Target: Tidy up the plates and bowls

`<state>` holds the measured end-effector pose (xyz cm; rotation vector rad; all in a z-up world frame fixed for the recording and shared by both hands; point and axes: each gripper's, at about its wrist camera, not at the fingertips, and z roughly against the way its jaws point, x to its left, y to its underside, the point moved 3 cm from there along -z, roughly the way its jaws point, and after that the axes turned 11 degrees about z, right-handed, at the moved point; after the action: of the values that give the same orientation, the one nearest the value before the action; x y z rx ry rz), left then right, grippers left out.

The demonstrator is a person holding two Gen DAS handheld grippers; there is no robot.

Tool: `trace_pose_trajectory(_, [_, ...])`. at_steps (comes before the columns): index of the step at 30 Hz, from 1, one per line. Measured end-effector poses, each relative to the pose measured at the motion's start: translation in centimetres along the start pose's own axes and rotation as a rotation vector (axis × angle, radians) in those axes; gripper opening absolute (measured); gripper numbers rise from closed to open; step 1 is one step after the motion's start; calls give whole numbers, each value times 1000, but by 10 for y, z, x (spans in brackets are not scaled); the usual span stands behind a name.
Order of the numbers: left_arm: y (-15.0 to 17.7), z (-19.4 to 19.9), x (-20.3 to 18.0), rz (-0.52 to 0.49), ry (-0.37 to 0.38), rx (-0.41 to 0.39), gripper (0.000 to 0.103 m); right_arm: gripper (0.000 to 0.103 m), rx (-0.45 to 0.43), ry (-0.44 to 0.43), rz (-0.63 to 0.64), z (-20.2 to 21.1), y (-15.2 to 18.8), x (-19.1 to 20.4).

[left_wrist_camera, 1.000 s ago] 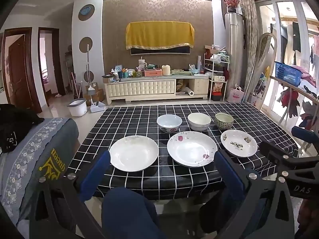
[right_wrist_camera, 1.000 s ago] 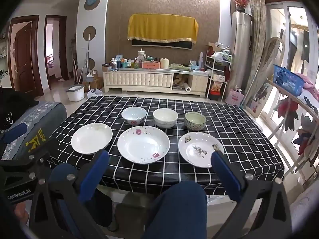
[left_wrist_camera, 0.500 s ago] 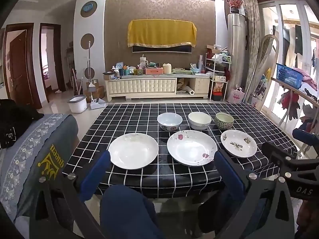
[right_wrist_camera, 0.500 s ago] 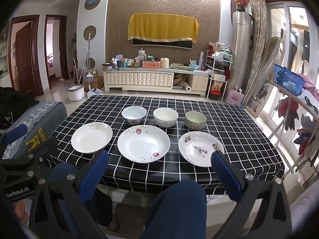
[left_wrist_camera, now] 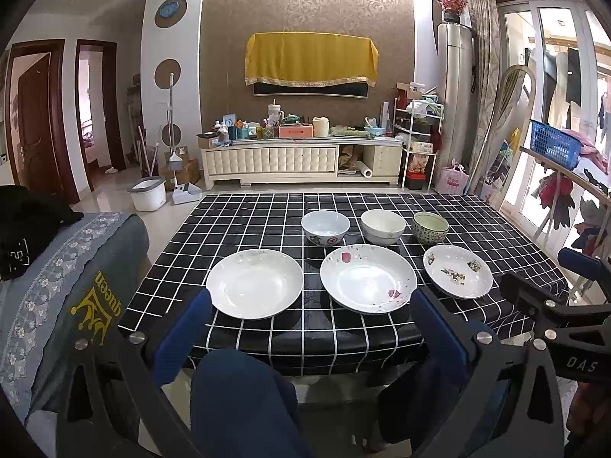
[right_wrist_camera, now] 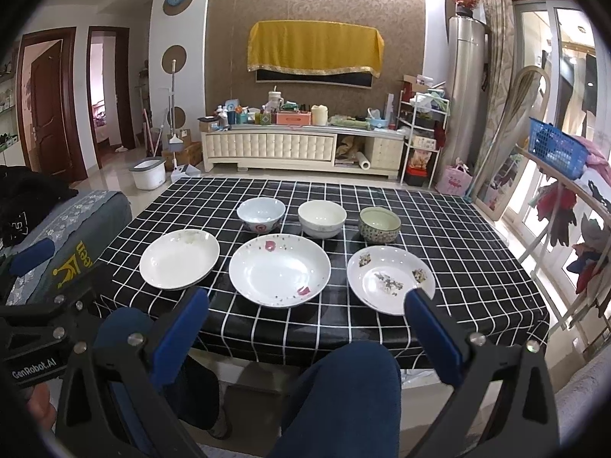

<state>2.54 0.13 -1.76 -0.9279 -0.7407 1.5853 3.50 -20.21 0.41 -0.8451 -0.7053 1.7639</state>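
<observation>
A black grid-checked table (left_wrist_camera: 267,217) carries three plates (left_wrist_camera: 255,289) in front, three bowls (left_wrist_camera: 325,227) behind.

We see a surface (left_wrist_camera: 267,221) covered in black cloth with a white grid. The left plate (left_wrist_camera: 255,284) is plain white; the middle plate (left_wrist_camera: 368,278) is white with pink petals and small specks; the right plate (left_wrist_camera: 457,271) is white with dark floral sprigs. Behind them, the left bowl (left_wrist_camera: 325,228) is pale blue-white with a red motif, the middle bowl (left_wrist_camera: 383,226) cream, the right bowl (left_wrist_camera: 430,227) green-patterned. Our left hand-held gripper (left_wrist_camera: 309,316) and right hand-held gripper (right_wrist_camera: 307,307) are black with blue pads.
</observation>
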Motion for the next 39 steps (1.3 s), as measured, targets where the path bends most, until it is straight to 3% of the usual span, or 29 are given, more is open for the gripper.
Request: trace_pose_trajectory(39, [4, -1, 1, 1, 5, 14, 103, 103, 5, -42, -4, 0, 3, 1])
